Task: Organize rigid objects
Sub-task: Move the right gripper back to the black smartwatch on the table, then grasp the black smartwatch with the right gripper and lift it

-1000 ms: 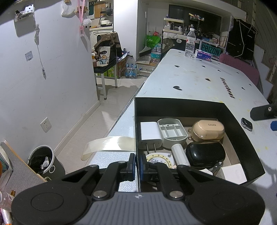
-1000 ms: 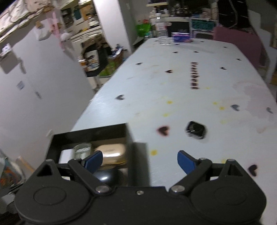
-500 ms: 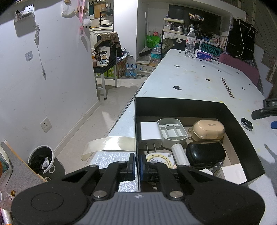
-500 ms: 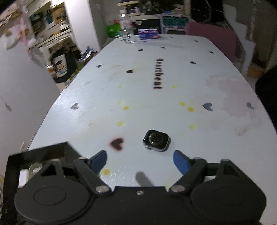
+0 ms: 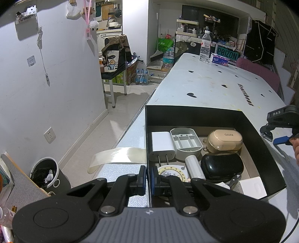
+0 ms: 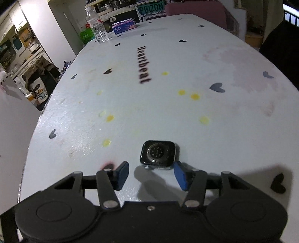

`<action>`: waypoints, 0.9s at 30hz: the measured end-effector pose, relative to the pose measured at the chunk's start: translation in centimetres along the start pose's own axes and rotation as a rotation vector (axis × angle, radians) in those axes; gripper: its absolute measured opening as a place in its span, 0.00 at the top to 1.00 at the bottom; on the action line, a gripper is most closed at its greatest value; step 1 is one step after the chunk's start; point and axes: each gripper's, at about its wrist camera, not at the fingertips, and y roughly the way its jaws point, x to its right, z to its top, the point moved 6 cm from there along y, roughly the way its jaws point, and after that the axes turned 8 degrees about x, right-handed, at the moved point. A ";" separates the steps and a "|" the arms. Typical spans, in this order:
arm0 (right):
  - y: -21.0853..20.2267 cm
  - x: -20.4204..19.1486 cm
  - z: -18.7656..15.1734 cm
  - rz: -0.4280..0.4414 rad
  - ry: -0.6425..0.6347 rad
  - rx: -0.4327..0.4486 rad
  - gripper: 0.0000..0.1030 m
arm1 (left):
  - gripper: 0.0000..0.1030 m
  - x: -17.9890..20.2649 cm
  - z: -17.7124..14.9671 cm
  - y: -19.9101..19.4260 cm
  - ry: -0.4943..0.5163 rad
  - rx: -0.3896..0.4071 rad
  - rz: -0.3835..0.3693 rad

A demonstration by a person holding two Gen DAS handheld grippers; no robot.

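A black open box [image 5: 205, 114] stands at the near left of the white table and holds a white charger [image 5: 162, 144], a grey tray [image 5: 186, 143], a beige earbud case [image 5: 225, 138], a black case [image 5: 222, 166] and other small items. My left gripper [image 5: 148, 177] is shut on the box's left wall. A strapless smartwatch body [image 6: 158, 156] lies face down on the table, right of the box. My right gripper [image 6: 150, 173] is low over the table with its jaws closing. The watch's near edge sits between the blue fingertips [image 6: 179, 174]; the left pad stands apart from it.
A water bottle [image 6: 96, 26], a tissue pack [image 6: 124, 27] and a POIZON sign [image 6: 150, 8] stand at the table's far end, by a pink chair [image 5: 259, 72]. A strip of tape [image 5: 115, 155] hangs off the table's left edge above a waste bin [image 5: 44, 173].
My right gripper moved away from the box, came down toward the watch, and its jaws narrowed around it. The left gripper and the box stayed put.
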 end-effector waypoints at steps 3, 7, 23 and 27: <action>0.4 0.0 0.3 -0.032 -0.056 0.025 0.55 | 0.95 0.0 0.0 0.0 0.000 0.000 -0.001; 0.6 -0.3 0.5 -0.042 -0.098 0.036 0.57 | 0.95 -0.1 0.1 0.0 -0.001 0.000 -0.001; -5.7 -2.9 0.9 0.131 -0.164 0.086 0.71 | 0.95 -0.1 0.2 0.0 0.001 0.001 0.000; -3.9 -2.0 1.1 0.083 -0.141 0.092 0.47 | 0.95 -0.1 0.1 0.0 0.000 0.001 -0.001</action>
